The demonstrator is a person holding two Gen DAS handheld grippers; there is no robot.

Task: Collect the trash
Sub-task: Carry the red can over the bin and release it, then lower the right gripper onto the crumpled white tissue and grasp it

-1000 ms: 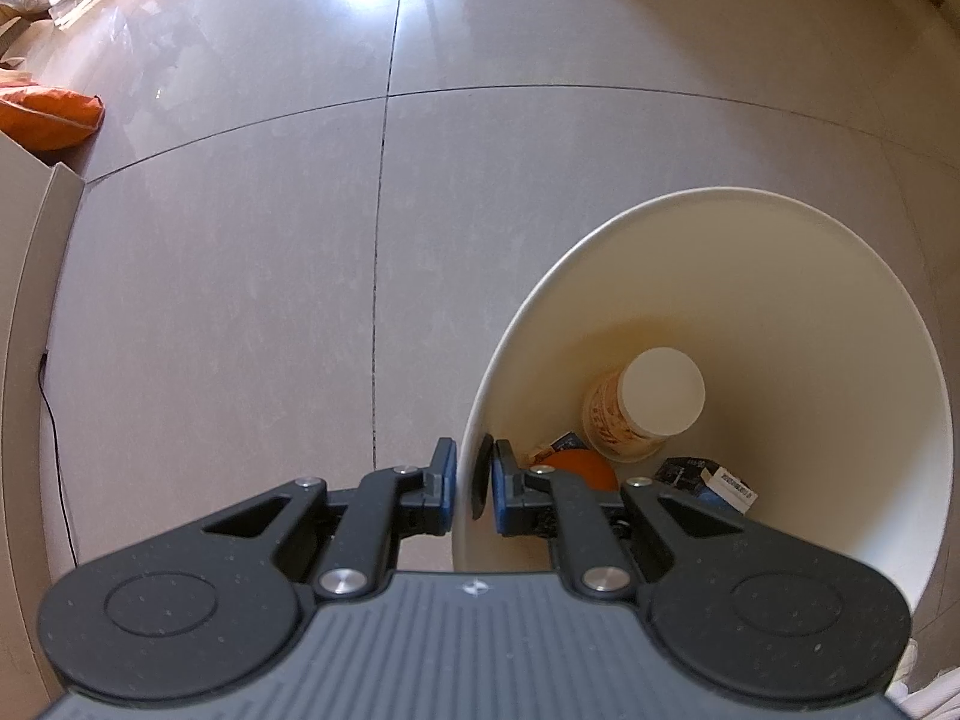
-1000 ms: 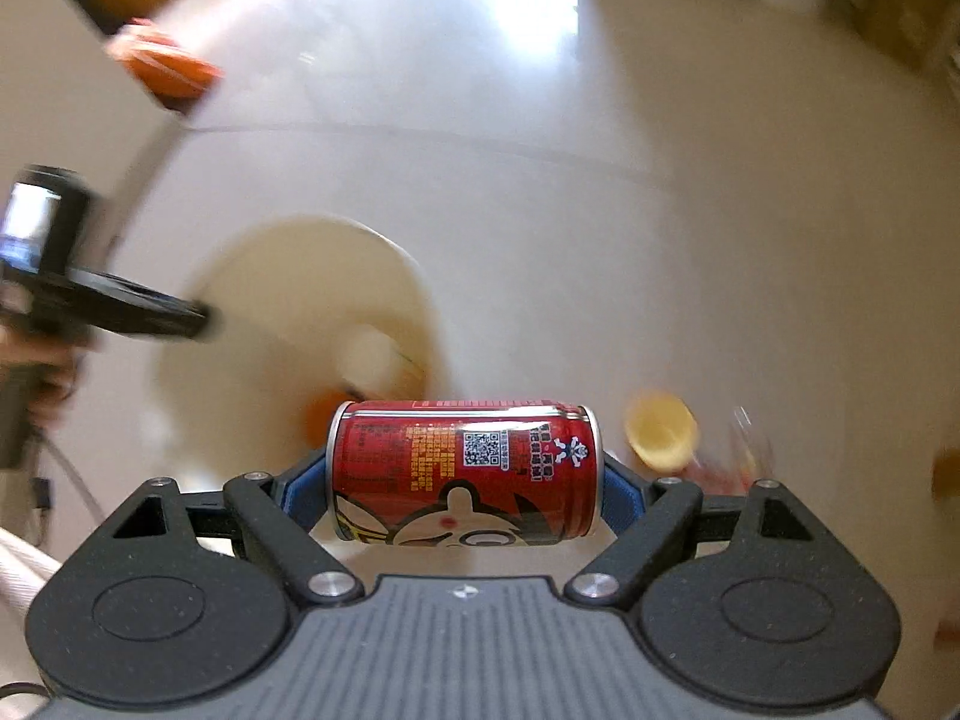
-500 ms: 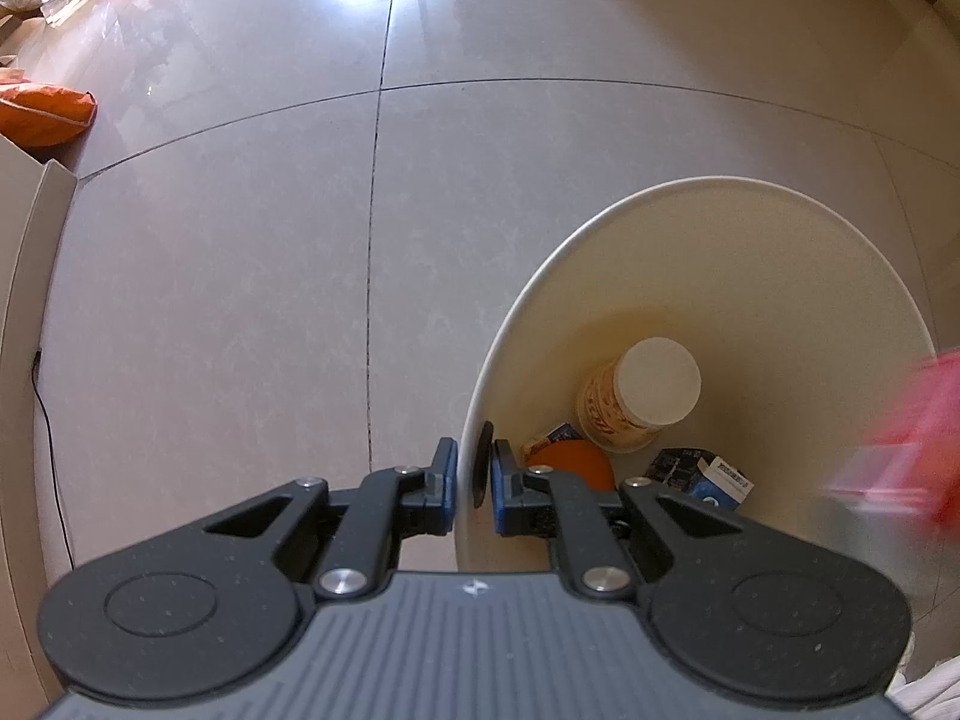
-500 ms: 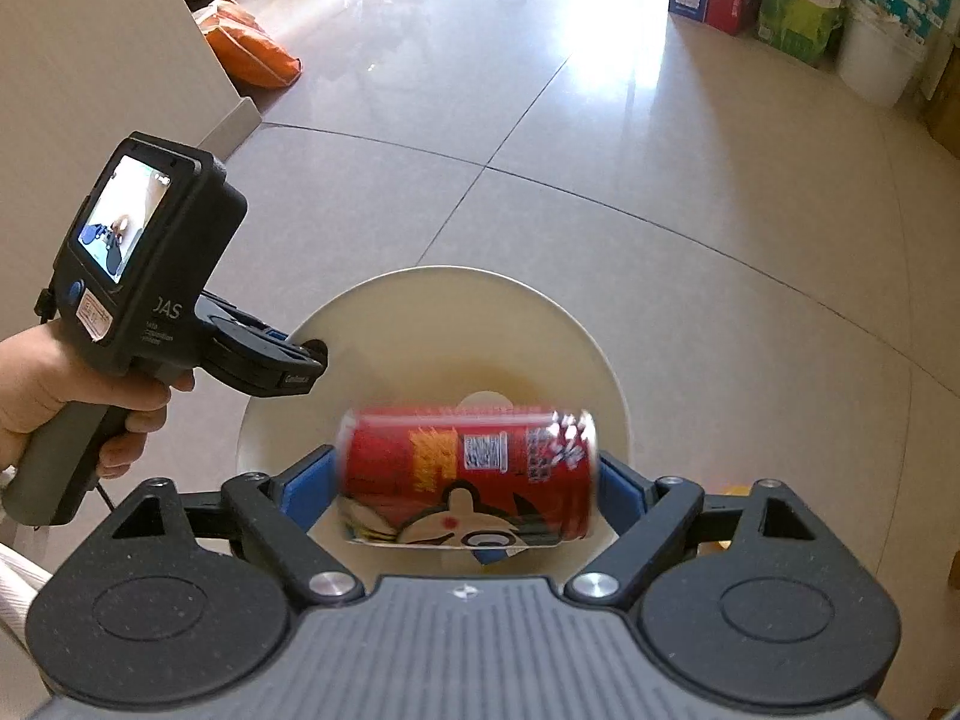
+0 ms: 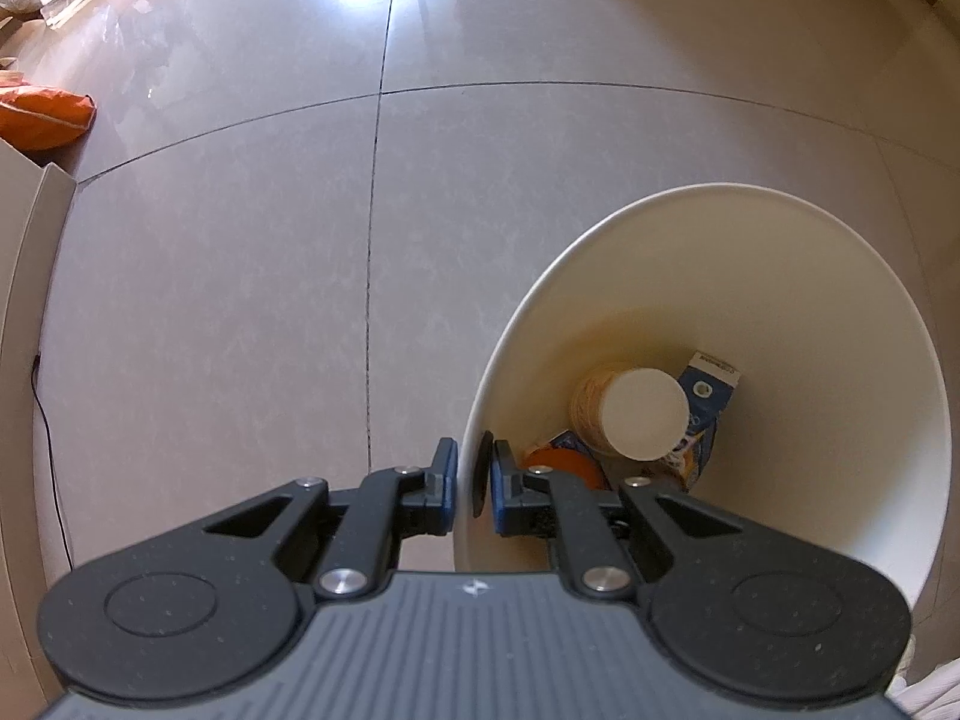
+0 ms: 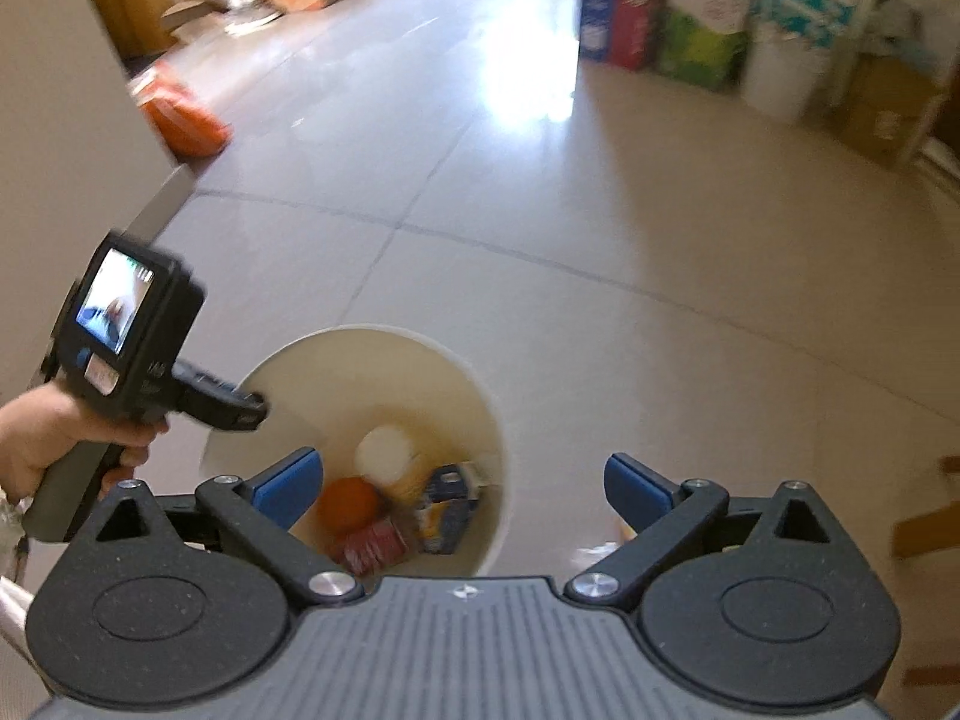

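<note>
A cream round bin (image 5: 840,276) stands on the tiled floor, and my left gripper (image 5: 471,471) is shut on its near rim (image 5: 480,438). Inside lie a paper cup with a white base (image 5: 645,414), a blue carton (image 5: 711,387) and an orange object (image 5: 564,465). From the right wrist view, the bin (image 6: 456,372) holds the same things plus a red can (image 6: 375,543) at its bottom. My right gripper (image 6: 462,483) hangs above the bin's right edge, open, with nothing between its blue pads. A hand (image 6: 42,438) holds the left gripper (image 6: 240,411).
An orange bag (image 5: 45,117) lies at the far left by a beige wall panel (image 5: 24,276). Boxes and packages (image 6: 708,24) line the far right wall. A cardboard piece (image 6: 930,516) sits on the floor at right. A black cable (image 5: 51,468) runs along the left wall.
My right gripper opened and let go of the red can, which now lies in the bin. The blue carton inside shifted. My left gripper kept its hold on the rim.
</note>
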